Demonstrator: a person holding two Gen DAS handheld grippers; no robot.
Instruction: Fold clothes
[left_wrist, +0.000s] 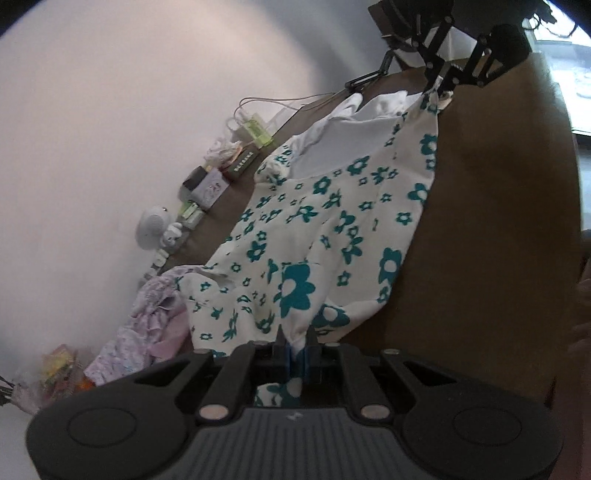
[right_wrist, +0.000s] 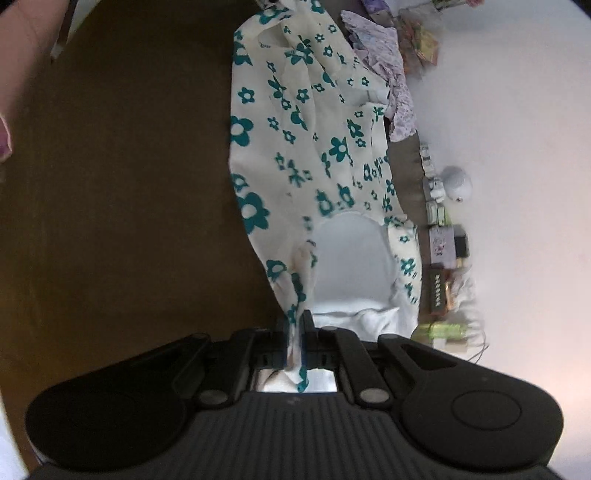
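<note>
We hold the white cotton garment with teal flower print (left_wrist: 332, 229) stretched between both tongs — left gripper (left_wrist: 295, 341) and right gripper (right_wrist: 295, 325) each clenched on an edge.

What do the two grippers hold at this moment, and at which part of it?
Both hold the same flowered garment. The left gripper pinches a bunched edge at one end; the right gripper pinches the edge beside the neck opening, at the opposite end.

A cream garment (left_wrist: 332, 229) printed with teal flowers lies on a brown table (left_wrist: 491, 221) beside lilac cloth (left_wrist: 147, 317).
</note>
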